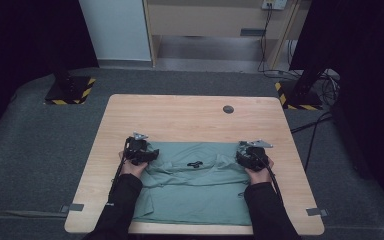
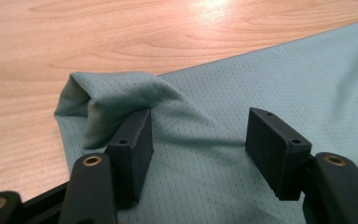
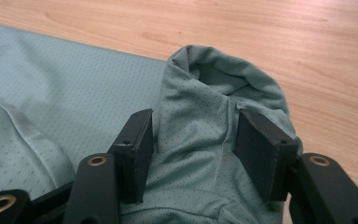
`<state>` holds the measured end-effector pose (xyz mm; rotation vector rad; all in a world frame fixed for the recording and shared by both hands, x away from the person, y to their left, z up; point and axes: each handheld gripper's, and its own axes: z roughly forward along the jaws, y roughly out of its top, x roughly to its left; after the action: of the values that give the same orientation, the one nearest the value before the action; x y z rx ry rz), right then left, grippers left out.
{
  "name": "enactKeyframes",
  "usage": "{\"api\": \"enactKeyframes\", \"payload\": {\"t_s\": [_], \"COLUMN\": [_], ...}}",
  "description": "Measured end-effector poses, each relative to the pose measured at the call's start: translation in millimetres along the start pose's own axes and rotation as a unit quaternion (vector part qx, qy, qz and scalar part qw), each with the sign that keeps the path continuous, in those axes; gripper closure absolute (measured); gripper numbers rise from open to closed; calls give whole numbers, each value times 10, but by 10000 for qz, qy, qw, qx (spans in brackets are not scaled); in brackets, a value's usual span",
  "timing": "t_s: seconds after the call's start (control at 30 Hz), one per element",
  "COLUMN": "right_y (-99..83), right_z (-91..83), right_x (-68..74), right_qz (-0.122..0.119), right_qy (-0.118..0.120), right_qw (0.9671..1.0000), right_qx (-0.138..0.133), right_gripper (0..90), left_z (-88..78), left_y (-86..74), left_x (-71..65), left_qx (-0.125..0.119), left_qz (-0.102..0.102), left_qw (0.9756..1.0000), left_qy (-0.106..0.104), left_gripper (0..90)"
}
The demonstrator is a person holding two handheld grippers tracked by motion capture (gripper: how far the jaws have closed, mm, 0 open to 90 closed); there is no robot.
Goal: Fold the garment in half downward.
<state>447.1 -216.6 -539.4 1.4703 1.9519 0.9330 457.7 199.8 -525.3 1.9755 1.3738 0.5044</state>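
Partly bunched green shirt (image 1: 195,185) on table (image 1: 180,115), near hem hidden by sleeves, left tool (image 2: 198,133) released, right tool (image 3: 193,135) straddling a fold, grip unclear

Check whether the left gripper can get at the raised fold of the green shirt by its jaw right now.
Probably yes: the left gripper stands open over the green shirt, and the raised fold lies against one jaw, nothing between.

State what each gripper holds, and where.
Nothing: both stand open over the shirt. Left gripper at its far left corner, right gripper around its far right corner fold.
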Motion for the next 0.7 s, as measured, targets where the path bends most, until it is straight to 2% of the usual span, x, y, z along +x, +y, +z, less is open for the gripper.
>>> {"api": "enactKeyframes", "payload": {"t_s": [0.1, 0.2, 0.27, 0.4, 0.53, 0.57, 0.63, 0.67, 0.7], "right_y": [8, 77, 104, 181, 190, 189, 200, 200, 223], "right_z": [22, 81, 135, 197, 227, 219, 167, 167, 88], "right_x": [-21, -33, -49, -69, -91, -91, -85, -85, -60], "right_qz": [82, 111, 169, 242, 312, 315, 311, 311, 346], "right_qy": [-129, -298, -349, -412, -388, -332, -281, -281, -266], "right_qw": [9999, 9995, 9992, 9988, 9988, 9989, 9991, 9991, 9990], "right_qx": [-39, 55, -12, 101, 32, 33, 53, 53, -47], "right_gripper": [449, 410, 409, 383, 377, 351, 305, 305, 280], "left_z": [40, 74, 97, 133, 122, 97, 20, 20, -60], "left_y": [21, 56, 83, 124, 143, 142, 130, 130, 116], "left_x": [-20, 9, 34, 93, 113, 116, 116, 116, 102], "left_qx": [-14, -23, -20, -41, 2, 7, -148, -148, -302], "left_qz": [143, 138, 132, 59, -34, -65, -183, -183, -321], "left_qw": [9998, 9997, 9997, 9997, 9998, 9999, 9997, 9997, 9990], "left_qy": [144, 177, 217, 214, 176, 157, 64, 64, -35], "left_gripper": [404, 403, 401, 397, 388, 362, 337, 336, 335]}}
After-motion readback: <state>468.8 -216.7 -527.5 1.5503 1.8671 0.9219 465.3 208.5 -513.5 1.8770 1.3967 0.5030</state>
